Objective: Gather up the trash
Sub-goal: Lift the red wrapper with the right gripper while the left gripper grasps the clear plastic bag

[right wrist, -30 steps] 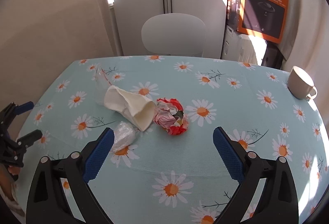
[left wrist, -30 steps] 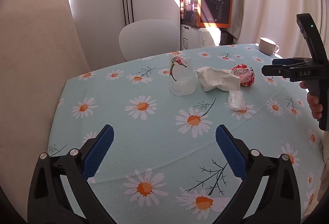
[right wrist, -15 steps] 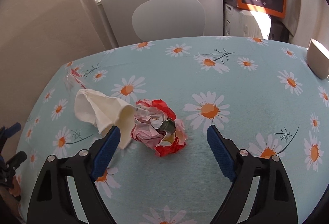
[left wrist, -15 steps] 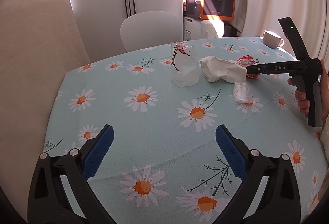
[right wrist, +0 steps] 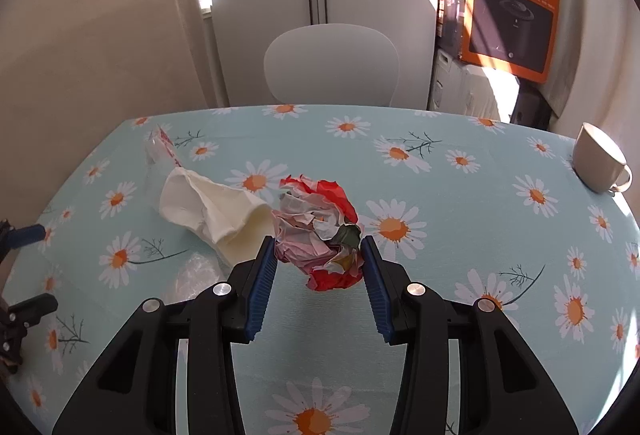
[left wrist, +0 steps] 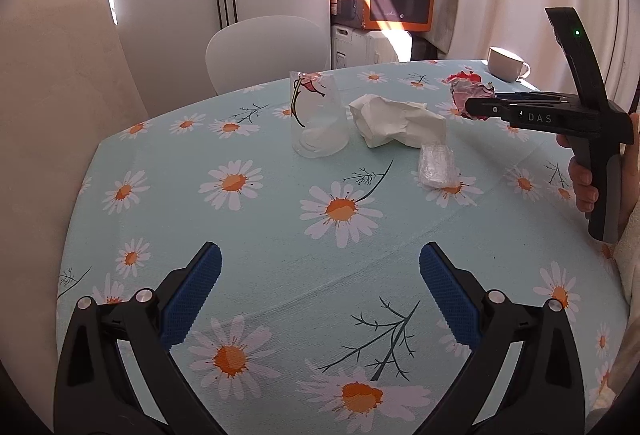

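- On the daisy-print worktop (right wrist: pixel 460 235), the right gripper (right wrist: pixel 318 255) has its blue pads on either side of a crumpled red-and-pink paper ball (right wrist: pixel 320 227); the pads sit at the ball's flanks, and whether they press it cannot be told.
- From the left wrist view the same ball (left wrist: pixel 466 91) shows at the tip of the right gripper (left wrist: pixel 480 109), which a hand (left wrist: pixel 584 187) grips by the handle.
- Just left of the ball lies a crumpled white tissue (right wrist: pixel 212 211), touching it.
- Beside the tissue, a clear plastic bag with a red print (left wrist: pixel 316 119) stands upright, and a small clear plastic wad (left wrist: pixel 436 165) lies nearer the front edge.
- The left gripper (left wrist: pixel 318 291) hangs spread wide over bare cloth, well apart from the trash, holding nothing.
- A white mug (right wrist: pixel 598 159) stands at the far right edge.
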`<state>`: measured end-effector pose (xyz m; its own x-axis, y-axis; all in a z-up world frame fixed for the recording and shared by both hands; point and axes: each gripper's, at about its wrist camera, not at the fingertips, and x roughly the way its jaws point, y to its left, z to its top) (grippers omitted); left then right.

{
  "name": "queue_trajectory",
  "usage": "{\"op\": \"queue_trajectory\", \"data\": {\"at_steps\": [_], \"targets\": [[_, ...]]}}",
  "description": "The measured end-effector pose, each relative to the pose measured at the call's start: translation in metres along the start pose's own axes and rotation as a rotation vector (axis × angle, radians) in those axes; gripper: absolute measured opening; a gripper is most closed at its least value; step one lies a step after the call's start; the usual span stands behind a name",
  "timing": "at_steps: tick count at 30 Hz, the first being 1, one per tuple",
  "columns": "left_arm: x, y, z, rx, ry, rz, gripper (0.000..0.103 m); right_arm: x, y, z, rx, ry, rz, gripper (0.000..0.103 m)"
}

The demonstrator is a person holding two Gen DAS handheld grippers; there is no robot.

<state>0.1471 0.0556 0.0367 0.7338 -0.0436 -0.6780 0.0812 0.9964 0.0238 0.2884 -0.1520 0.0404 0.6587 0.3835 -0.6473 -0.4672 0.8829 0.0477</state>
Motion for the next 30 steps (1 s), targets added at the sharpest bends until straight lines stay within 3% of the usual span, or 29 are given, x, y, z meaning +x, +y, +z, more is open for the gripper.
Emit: {"op": "queue_trajectory", "data": {"at_steps": [25,30], "targets": [[0.070,-0.086,0.067,0.132,0.146,-0.111,0.095,-0.037,-0.016,0.011,0.052,-0.099,0.008,0.041],[0.088,-0.090,0.071,0.126,0.179,-0.121,0.080,-0.035,-0.021,0.010,0.069,-0.090,0.007,0.041]]}}
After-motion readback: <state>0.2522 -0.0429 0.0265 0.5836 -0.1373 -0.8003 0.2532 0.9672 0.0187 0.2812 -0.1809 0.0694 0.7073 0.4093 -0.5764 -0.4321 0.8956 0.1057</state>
